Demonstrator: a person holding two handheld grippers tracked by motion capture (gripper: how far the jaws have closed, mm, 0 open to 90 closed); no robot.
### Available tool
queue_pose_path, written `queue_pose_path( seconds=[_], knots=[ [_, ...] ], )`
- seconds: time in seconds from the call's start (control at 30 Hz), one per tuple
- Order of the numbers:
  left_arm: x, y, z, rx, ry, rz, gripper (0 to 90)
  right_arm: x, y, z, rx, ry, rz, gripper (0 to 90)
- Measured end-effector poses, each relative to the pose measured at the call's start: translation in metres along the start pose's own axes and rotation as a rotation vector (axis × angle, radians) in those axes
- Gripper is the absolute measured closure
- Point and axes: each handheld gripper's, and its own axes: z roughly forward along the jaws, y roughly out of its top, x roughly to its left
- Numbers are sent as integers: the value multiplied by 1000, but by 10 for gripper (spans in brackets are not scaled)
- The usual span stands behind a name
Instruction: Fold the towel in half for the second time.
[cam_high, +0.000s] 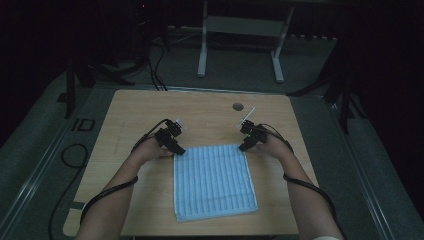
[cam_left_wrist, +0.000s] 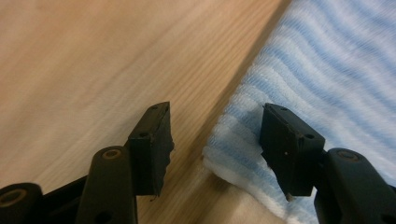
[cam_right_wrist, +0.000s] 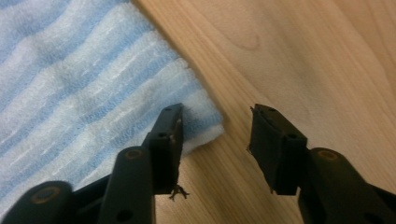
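Note:
A blue-and-white striped towel (cam_high: 214, 182) lies folded flat on the wooden table (cam_high: 150, 110). At its far left corner sits my left gripper (cam_high: 179, 151), open. In the left gripper view (cam_left_wrist: 217, 111), one jaw is over bare wood and the other over the towel (cam_left_wrist: 327, 70), with the corner between them and neither pad pressing it. My right gripper (cam_high: 243, 147) is at the far right corner, also open. The right gripper view (cam_right_wrist: 217, 112) has its left jaw resting at the towel (cam_right_wrist: 84, 84) edge and its right jaw over wood, so the corner tip lies in the gap.
A round dark hole (cam_high: 238, 106) is set in the table near its far edge. Beyond the table, a white metal frame (cam_high: 240, 30) stands on the grey floor, and black cables (cam_high: 155, 70) run across it. Bare wood flanks the towel on both sides.

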Motion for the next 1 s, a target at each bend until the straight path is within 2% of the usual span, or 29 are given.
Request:
queue_pose_path(
  seconds=[0.07, 0.1, 0.13, 0.17, 0.2, 0.3, 0.37, 0.4, 0.53, 0.63, 0.77, 0.9, 1.0],
  knots=[
    [-1, 1, 1, -7, -3, -5, 460, 1, 1, 1, 2, 2, -10, 599],
    [-1, 2, 1, -2, -2, 5, 475, 1, 1, 0, 6, 17, -6, 662],
    [-2, 2, 1, 3, -3, 9, 488, 2, 1, 1, 6, 31, -6, 687],
    [-3, 3, 0, 0, -17, 16, 531, 3, 1, 1, 6, 33, -12, 741],
    [-4, 3, 0, 5, -40, 39, 632, 3, 1, 1, 8, 47, -7, 793],
    [-7, 6, -2, 3, -11, 61, 797, 5, 3, -1, 21, 22, -15, 845],
    [-6, 8, -3, -3, 22, 60, 841, 5, 3, -3, 24, -1, -20, 860],
    [-5, 10, -5, -10, 38, 60, 850, 4, 3, -5, 18, -7, -17, 861],
    [-5, 17, -10, -24, 39, 54, 872, 2, 4, -12, 7, -19, -13, 866],
    [-6, 21, -17, -50, 54, 69, 874, 2, 4, -17, 1, -41, -19, 871],
    [-5, 23, -28, -99, 79, 70, 874, 0, 3, -30, -35, -54, -22, 873],
    [-7, 22, -40, -148, 79, 81, 873, 1, 2, -46, -80, -71, -29, 873],
    [-9, 18, -47, -181, 75, 77, 873, 4, -4, -59, -138, -69, -31, 873]
  ],
)
